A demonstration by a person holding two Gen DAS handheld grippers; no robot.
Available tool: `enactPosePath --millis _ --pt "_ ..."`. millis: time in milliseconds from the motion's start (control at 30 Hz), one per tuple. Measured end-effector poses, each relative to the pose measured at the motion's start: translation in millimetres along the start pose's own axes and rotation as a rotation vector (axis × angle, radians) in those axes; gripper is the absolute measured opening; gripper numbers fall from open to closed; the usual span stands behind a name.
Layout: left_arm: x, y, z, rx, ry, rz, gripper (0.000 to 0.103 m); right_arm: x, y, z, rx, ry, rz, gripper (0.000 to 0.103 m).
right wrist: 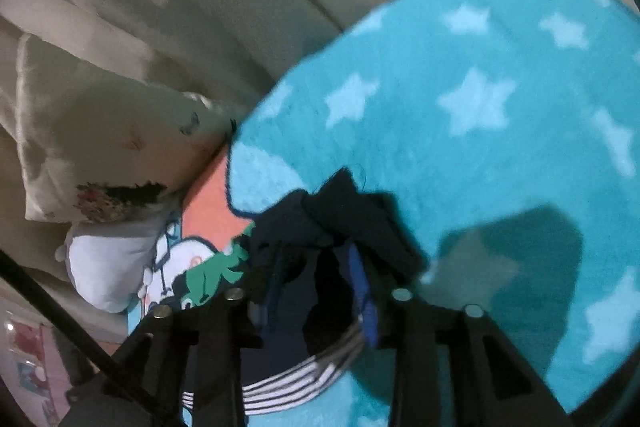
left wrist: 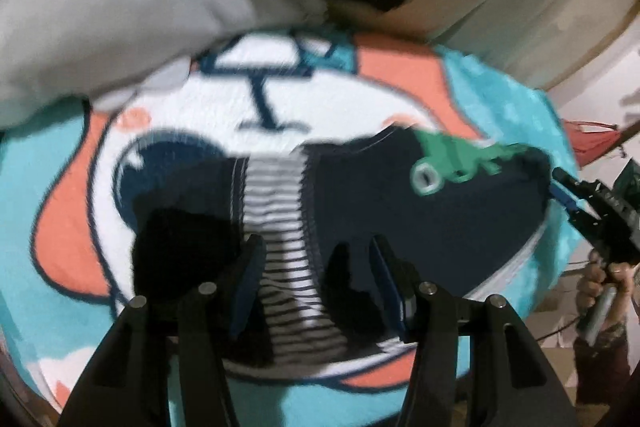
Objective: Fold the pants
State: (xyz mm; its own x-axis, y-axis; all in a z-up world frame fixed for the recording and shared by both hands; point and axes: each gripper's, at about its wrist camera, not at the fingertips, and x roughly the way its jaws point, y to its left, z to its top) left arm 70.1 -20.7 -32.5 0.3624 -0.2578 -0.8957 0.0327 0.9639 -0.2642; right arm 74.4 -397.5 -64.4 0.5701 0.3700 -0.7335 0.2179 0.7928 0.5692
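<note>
Left hand-held gripper: parted over striped waistband | right: pinching pants | blanket: one

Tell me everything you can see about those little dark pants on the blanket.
The pants are small, navy, soft-looking, with a striped white-and-dark lining or cuff and a green dinosaur-like print. They lie crumpled on a fleecy teal blanket. The left gripper straddles the striped part; whether its pads press it is unclear. The right gripper has a bunched navy edge between its fingers.

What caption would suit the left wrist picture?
Left gripper straddling the striped part of navy pants on a cartoon blanket.
</note>
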Motion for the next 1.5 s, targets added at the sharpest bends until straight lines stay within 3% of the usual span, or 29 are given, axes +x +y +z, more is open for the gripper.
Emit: enactPosePath --millis 33,233,500,667,867,1167,1267,1300,1333,1400,1500 --pt "-5 -5 3 0.016 -0.010 -0.005 0.057 -8 0 1 -0.002 -0.017 -0.008 0.050" --pt "-2 -56 38 0.128 0.002 -0.093 0.060 -49 -20 -16 0.021 -0.079 -0.051 0.051" --pt "62 -188 83 0.331 0.115 -0.179 0.060 -33 -27 -40 -0.005 -0.022 -0.041 0.051" --pt "102 -243 106 0.394 0.190 -0.205 0.060 -18 -32 -45 -0.005 0.007 -0.008 0.051" --pt "141 -285 110 0.504 0.278 -0.223 0.060 -4 -28 -39 -0.047 0.017 0.009 0.053" --pt "186 -309 98 0.564 0.430 -0.241 0.063 12 -21 -28 -0.078 0.006 0.045 0.053" --pt "186 -316 92 0.630 0.425 -0.218 0.063 20 -22 -28 -0.068 0.001 0.065 0.053" --pt "186 -317 92 0.636 0.425 -0.216 0.046 21 -22 -27 -0.063 0.001 0.071 0.052" --pt "185 -316 92 0.633 0.436 -0.226 0.031 22 -22 -27 -0.058 0.000 0.071 0.041" --pt "183 -314 94 0.616 0.430 -0.233 0.024 24 -26 -25 -0.029 0.020 0.099 0.023" --pt "176 -308 97 0.586 0.405 -0.252 0.021 22 -28 -24 -0.002 0.025 0.136 0.017"
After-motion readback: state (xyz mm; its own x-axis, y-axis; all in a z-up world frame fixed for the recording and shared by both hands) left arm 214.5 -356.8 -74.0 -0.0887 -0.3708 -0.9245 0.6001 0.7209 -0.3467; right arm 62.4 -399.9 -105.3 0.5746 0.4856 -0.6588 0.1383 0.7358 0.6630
